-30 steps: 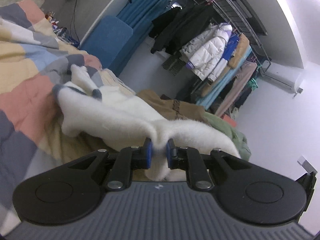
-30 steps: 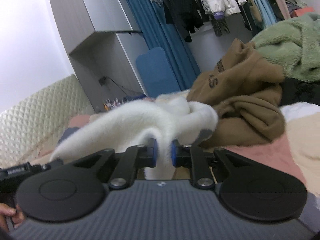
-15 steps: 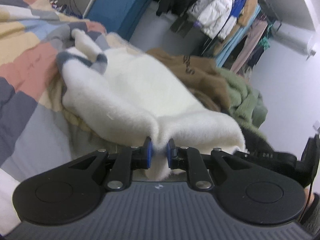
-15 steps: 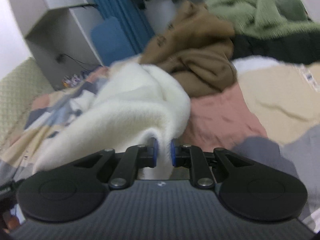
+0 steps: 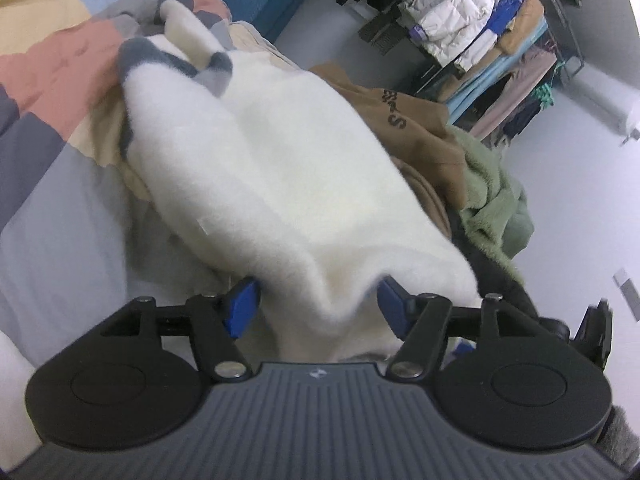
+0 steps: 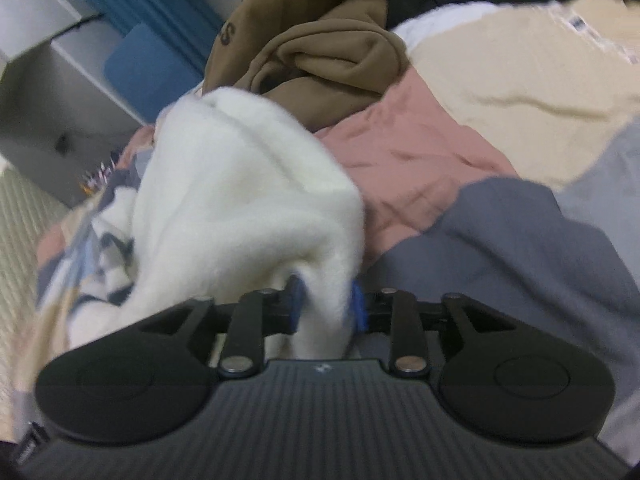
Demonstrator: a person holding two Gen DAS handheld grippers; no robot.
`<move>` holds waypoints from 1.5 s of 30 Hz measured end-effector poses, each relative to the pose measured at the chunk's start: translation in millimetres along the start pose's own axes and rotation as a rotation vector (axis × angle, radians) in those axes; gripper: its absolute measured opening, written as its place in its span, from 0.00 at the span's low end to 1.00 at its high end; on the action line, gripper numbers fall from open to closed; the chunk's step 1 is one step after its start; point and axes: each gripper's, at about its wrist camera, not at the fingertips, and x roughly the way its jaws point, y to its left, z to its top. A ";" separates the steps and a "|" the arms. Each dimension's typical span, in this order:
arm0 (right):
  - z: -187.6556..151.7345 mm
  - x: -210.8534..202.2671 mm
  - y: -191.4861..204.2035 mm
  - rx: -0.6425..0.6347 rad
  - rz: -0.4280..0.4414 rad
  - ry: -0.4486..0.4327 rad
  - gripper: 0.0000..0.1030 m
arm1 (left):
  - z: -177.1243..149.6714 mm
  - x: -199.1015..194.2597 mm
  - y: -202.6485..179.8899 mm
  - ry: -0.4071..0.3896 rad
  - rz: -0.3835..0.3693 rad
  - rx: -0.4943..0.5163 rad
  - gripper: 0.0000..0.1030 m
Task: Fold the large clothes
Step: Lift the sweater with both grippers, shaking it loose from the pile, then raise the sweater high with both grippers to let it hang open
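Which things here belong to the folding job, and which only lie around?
Job:
- white fleece garment
- left tool, opening
- right tool, opening
- patchwork quilt

Lying about:
- brown hoodie
- green fleece
- clothes rack

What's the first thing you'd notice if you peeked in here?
A big fluffy white garment sprawls across the patchwork quilt, its near edge between both grippers' opening blue pads. Behind it sit a crumpled brown hoodie and a fuzzy green garment.
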 end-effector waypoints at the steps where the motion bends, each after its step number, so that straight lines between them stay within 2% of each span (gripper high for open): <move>1: -1.6 -4.4 -3.5 0.039 0.005 0.003 0.47 | 0.7 -2.0 0.0 -0.004 -0.004 -0.007 0.73; 2: -3.2 -9.1 -8.1 0.091 0.013 0.002 0.53 | 2.0 -3.6 0.8 -0.008 -0.007 -0.016 0.75; 6: -4.5 -24.7 -17.3 0.213 0.086 -0.015 0.54 | 7.8 -15.1 5.6 -0.054 -0.029 -0.085 0.75; 10: -8.8 -36.4 -5.5 0.203 0.160 -0.033 0.54 | 13.6 -28.0 16.0 -0.123 -0.025 -0.153 0.80; 15: -18.8 -29.1 17.9 0.149 0.296 0.034 0.54 | 18.2 -30.2 32.7 -0.139 0.016 -0.237 0.81; 17: -23.3 -23.4 25.1 0.123 0.301 0.054 0.54 | 17.7 -26.0 41.2 -0.123 0.026 -0.277 0.80; 21: -28.3 -9.4 30.7 0.079 0.219 0.060 0.54 | 16.9 -17.1 50.1 -0.112 0.055 -0.313 0.80; 25: -30.0 11.1 23.6 0.109 0.187 0.102 0.54 | 13.2 -4.2 59.7 -0.095 0.049 -0.355 0.80; 29: -29.1 31.0 22.4 0.128 0.184 0.110 0.54 | 10.1 7.8 71.0 -0.088 -0.053 -0.431 0.80; 31: -28.1 38.5 22.1 0.147 0.216 0.106 0.54 | 10.9 14.1 76.8 -0.096 -0.095 -0.468 0.79; 34: -23.1 46.8 24.2 0.142 0.275 0.082 0.53 | 15.8 26.6 78.7 -0.090 -0.131 -0.473 0.79; 36: -21.6 48.2 26.2 0.131 0.310 0.069 0.41 | 20.8 33.0 76.9 -0.089 -0.163 -0.452 0.72; 38: -18.8 45.7 27.0 0.122 0.348 0.049 0.29 | 25.9 34.5 73.7 -0.094 -0.196 -0.422 0.40; 40: -15.3 38.9 28.8 0.106 0.371 0.016 0.22 | 31.5 30.3 69.5 -0.130 -0.212 -0.386 0.21; 41: -13.2 32.2 31.1 0.089 0.385 -0.011 0.19 | 33.4 25.4 67.8 -0.154 -0.221 -0.371 0.17; 45: -2.7 -5.3 41.0 0.021 0.496 -0.148 0.16 | 42.8 -4.4 61.0 -0.238 -0.294 -0.328 0.14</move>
